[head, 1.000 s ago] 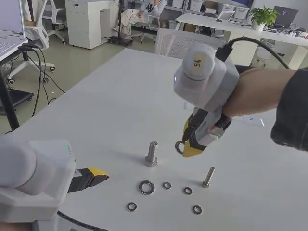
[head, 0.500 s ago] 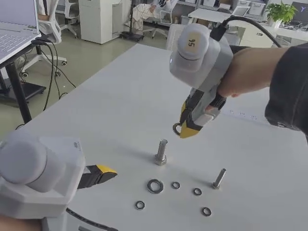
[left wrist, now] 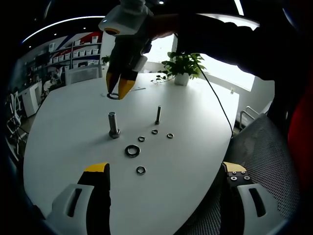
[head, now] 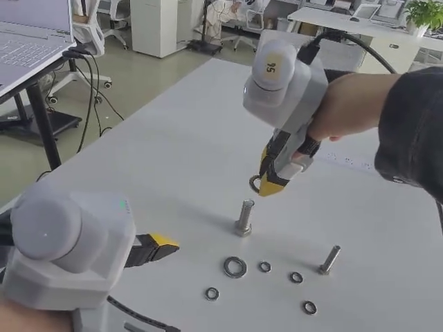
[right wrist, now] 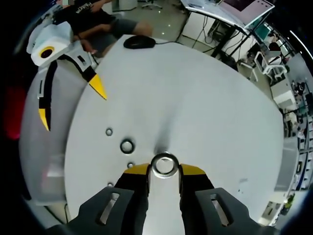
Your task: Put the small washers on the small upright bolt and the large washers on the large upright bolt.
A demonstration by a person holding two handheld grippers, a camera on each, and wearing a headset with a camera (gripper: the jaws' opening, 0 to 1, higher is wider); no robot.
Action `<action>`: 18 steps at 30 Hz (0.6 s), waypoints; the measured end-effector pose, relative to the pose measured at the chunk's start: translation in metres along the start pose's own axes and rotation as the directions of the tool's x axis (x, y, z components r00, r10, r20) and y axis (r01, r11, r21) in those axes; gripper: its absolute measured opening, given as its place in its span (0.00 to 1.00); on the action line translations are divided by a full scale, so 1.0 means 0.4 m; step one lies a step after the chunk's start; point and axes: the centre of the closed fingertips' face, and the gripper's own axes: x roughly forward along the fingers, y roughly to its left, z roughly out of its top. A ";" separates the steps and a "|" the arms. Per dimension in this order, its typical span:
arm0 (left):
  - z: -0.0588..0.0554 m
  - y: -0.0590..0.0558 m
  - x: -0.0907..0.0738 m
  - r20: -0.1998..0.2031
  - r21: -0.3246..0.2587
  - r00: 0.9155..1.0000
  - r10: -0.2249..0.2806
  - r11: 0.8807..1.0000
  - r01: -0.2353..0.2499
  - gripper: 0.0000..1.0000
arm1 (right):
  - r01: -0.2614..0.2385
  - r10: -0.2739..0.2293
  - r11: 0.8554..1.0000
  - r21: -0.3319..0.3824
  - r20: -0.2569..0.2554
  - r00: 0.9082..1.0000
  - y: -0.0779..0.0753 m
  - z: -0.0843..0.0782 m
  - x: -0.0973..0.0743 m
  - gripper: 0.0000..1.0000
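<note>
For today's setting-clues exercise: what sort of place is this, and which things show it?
Probably an open office or lab: a laptop on a side stand, a potted plant, and a big white worktable.

Above large bolt [head: 243, 218]: a gap stood open under the washer [head: 255, 184] held by the right gripper [head: 267, 187].
Beside small bolt [head: 329, 259]: loose washers [head: 234, 266] lay scattered on the counter [head: 173, 138].

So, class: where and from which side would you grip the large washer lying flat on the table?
Probably across its outer rim, coming straight down from above. The large washer lies flat on the table, thin, so its edge offers little from the side.
</note>
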 end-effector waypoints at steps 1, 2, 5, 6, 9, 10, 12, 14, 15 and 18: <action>0.001 0.000 0.000 0.001 0.000 1.000 0.000 1.000 0.000 0.94 | -0.006 0.006 1.000 0.001 -0.001 1.000 -0.001 0.000 0.005 0.24; 0.001 0.001 0.000 0.001 0.000 1.000 0.003 1.000 -0.003 0.94 | -0.013 0.013 1.000 0.003 -0.004 1.000 0.000 -0.001 0.011 0.24; 0.002 0.001 0.000 0.004 -0.002 1.000 0.004 1.000 -0.004 0.93 | -0.018 0.018 1.000 -0.004 -0.019 1.000 -0.015 -0.007 0.029 0.24; 0.002 0.002 0.000 0.004 -0.002 1.000 0.005 1.000 -0.005 0.93 | -0.021 0.020 1.000 -0.006 -0.021 1.000 -0.014 -0.007 0.032 0.24; 0.003 0.001 0.001 0.004 -0.004 1.000 0.004 1.000 -0.004 0.93 | -0.031 0.031 0.999 -0.009 -0.027 0.999 -0.010 -0.009 0.044 0.24; 0.003 0.001 0.001 0.004 -0.004 1.000 0.004 1.000 -0.004 0.93 | -0.033 0.033 0.999 -0.010 -0.030 0.999 -0.009 -0.009 0.047 0.24; 0.004 0.000 0.001 0.006 -0.006 1.000 0.004 1.000 -0.003 0.93 | -0.039 0.038 0.999 -0.014 -0.039 0.999 -0.005 -0.010 0.055 0.24; 0.004 0.000 0.001 0.007 -0.008 1.000 0.004 1.000 -0.004 0.93 | -0.046 0.045 0.999 -0.019 -0.045 0.998 0.000 -0.011 0.062 0.24; 0.004 0.000 0.001 0.007 -0.008 1.000 0.004 1.000 -0.004 0.93 | -0.047 0.046 0.999 -0.020 -0.047 0.998 0.001 -0.011 0.064 0.24; 0.004 -0.002 0.002 0.005 -0.007 1.000 0.003 1.000 -0.003 0.93 | -0.052 0.051 0.998 -0.024 -0.052 0.997 0.003 -0.009 0.070 0.24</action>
